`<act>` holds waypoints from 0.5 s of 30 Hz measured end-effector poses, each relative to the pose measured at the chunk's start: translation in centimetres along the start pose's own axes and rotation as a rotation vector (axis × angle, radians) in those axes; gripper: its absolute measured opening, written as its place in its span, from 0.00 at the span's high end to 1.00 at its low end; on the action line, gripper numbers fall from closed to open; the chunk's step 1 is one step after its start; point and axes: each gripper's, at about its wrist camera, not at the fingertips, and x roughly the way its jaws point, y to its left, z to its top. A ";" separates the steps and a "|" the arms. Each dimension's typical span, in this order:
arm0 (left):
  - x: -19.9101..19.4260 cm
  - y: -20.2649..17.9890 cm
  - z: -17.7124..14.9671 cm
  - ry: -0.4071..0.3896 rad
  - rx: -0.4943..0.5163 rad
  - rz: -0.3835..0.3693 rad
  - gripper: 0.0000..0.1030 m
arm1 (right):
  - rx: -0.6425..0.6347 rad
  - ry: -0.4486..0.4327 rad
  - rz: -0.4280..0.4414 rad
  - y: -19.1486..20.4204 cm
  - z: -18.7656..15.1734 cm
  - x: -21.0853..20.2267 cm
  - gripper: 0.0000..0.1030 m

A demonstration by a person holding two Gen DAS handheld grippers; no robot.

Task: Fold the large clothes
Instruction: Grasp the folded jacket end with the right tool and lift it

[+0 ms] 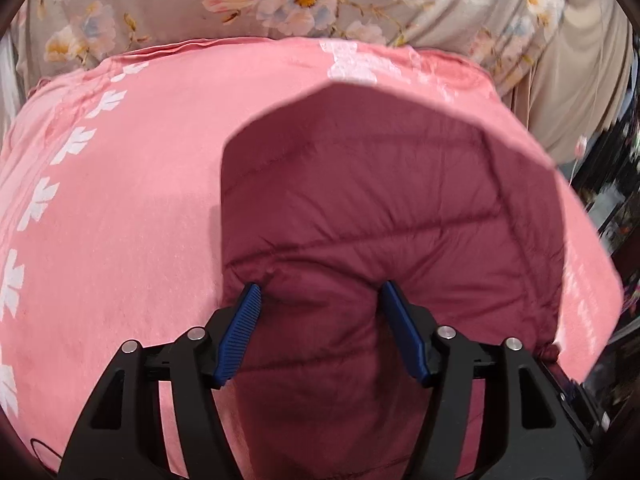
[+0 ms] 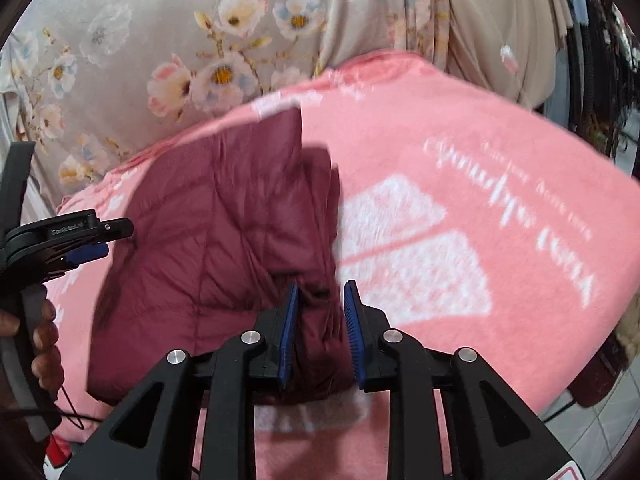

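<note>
A maroon quilted jacket (image 1: 400,200) lies folded on a pink blanket (image 1: 120,200). My left gripper (image 1: 320,290) stands wide open at the jacket's near end, with a puffy bulge of it between the fingers and no clear squeeze. In the right wrist view the jacket (image 2: 220,240) shows as a folded block. My right gripper (image 2: 320,286) straddles its thick right-hand fold. The left pad touches the fabric, and a thin strip of blanket shows beside the right pad, so it is open. The left gripper (image 2: 100,240) appears at the jacket's left edge, held by a hand (image 2: 44,340).
The pink blanket (image 2: 480,160) with white print covers the work surface. Behind it hangs grey floral cloth (image 2: 160,40) (image 1: 280,0). The blanket's right edge drops to a tiled floor (image 2: 592,420). Dark clutter stands at the far right (image 1: 616,208).
</note>
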 end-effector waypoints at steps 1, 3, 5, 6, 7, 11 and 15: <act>-0.8 0.3 0.9 -0.028 -0.014 -0.010 0.42 | -0.009 -0.026 -0.003 0.2 0.7 -0.6 0.78; -1.7 0.3 2.3 -0.064 -0.018 -0.017 0.42 | -0.033 -0.085 0.002 1.0 2.6 -1.6 0.78; -2.0 -0.4 4.3 -0.088 -0.016 -0.037 0.42 | -0.050 -0.104 0.018 1.8 3.4 -1.7 0.78; -2.0 -1.3 5.4 -0.091 -0.006 -0.059 0.42 | -0.057 -0.100 0.024 2.2 3.5 -1.5 0.78; -2.0 -2.3 6.2 -0.091 0.013 -0.083 0.42 | -0.061 -0.086 0.035 2.6 3.3 -1.3 0.78; -1.5 -7.6 7.4 -0.065 0.147 -0.160 0.42 | -0.044 -0.007 0.079 3.2 0.9 -1.1 0.80; 2.1 -13.3 7.0 0.022 0.252 -0.210 0.42 | -0.039 0.080 0.082 3.2 -1.6 -0.1 0.86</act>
